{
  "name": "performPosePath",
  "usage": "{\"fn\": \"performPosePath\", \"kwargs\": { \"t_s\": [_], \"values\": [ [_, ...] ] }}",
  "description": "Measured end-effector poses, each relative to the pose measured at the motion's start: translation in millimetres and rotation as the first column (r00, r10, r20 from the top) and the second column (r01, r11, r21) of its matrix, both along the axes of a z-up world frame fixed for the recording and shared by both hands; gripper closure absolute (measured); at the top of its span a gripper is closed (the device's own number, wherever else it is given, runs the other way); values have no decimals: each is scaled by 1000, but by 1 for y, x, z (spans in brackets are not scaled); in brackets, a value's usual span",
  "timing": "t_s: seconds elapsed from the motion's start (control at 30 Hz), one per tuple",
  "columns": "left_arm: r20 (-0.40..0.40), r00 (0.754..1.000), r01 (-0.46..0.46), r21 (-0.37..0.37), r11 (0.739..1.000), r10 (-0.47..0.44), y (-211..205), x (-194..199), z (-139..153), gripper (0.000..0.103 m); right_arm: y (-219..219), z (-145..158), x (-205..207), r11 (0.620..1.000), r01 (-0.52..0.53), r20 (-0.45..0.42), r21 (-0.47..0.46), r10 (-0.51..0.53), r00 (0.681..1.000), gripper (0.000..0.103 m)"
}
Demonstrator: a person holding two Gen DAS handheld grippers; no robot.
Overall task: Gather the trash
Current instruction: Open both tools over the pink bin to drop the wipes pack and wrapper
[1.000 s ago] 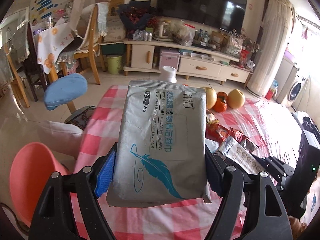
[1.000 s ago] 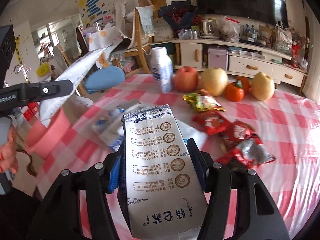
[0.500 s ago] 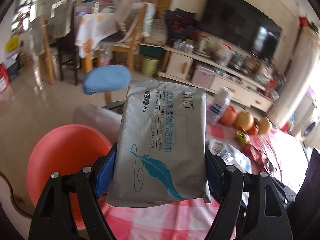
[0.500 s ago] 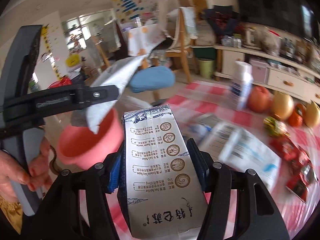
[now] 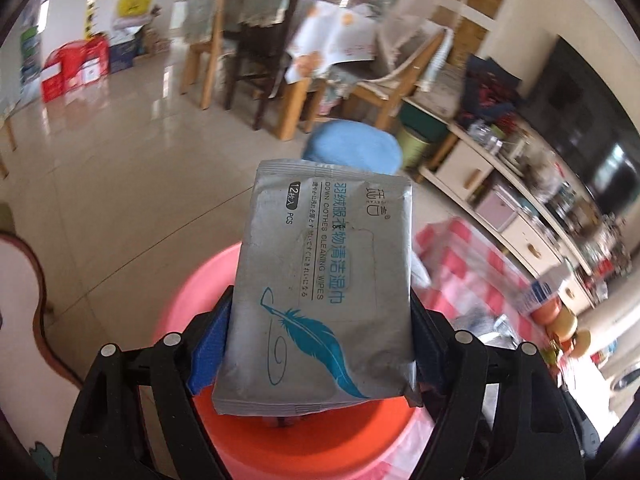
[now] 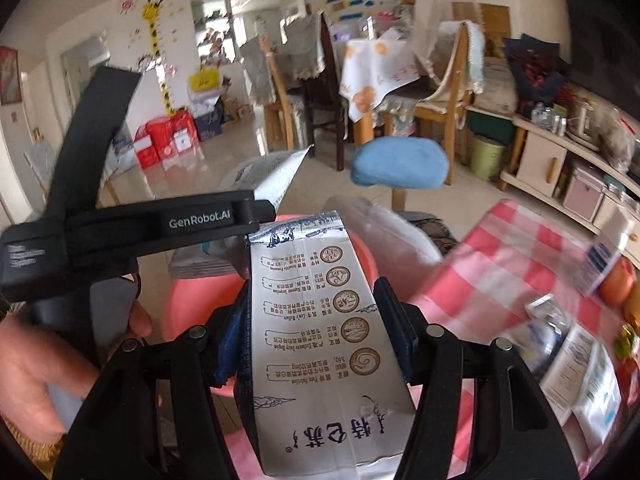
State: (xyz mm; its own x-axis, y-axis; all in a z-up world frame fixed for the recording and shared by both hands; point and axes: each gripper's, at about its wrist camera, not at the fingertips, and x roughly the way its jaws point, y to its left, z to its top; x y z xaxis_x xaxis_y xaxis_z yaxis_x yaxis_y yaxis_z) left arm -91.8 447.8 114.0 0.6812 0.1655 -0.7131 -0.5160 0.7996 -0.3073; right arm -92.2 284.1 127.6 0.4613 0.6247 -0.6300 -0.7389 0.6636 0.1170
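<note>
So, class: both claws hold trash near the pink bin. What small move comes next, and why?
Probably open the left claw: its wipes pack hangs right over the bin, so it should drop in. The right claw with the carton appears short of the opening.

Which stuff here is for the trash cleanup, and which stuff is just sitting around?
For the cleanup:
- wipes packet, shut in the left gripper
- milk carton, shut in the right gripper
- pink bin below both
- loose wrappers on the checked tablecloth

Just sitting around:
- blue stool
- wooden chairs
- fruit
- white cabinet
</note>
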Motion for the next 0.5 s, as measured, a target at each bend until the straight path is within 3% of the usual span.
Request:
{"fn": "performPosePath", "kwargs": {
  "t_s": [0.07, 0.23, 0.5],
  "values": [
    [-4, 999, -37, -14, 999, 37, 9, -1, -6, 16, 11, -8, 3, 1000, 0, 3, -9, 0, 1000, 14],
    [-13, 1000, -28, 3, 1000, 28, 12, 1, -10, 14, 2, -21, -1, 999, 30, -39, 16, -30, 999, 11],
    [154, 986, 45, 107, 993, -61, -16, -4, 10, 9, -49, -19, -23, 993, 119, 69, -24, -117, 991, 8]
  ]
}}
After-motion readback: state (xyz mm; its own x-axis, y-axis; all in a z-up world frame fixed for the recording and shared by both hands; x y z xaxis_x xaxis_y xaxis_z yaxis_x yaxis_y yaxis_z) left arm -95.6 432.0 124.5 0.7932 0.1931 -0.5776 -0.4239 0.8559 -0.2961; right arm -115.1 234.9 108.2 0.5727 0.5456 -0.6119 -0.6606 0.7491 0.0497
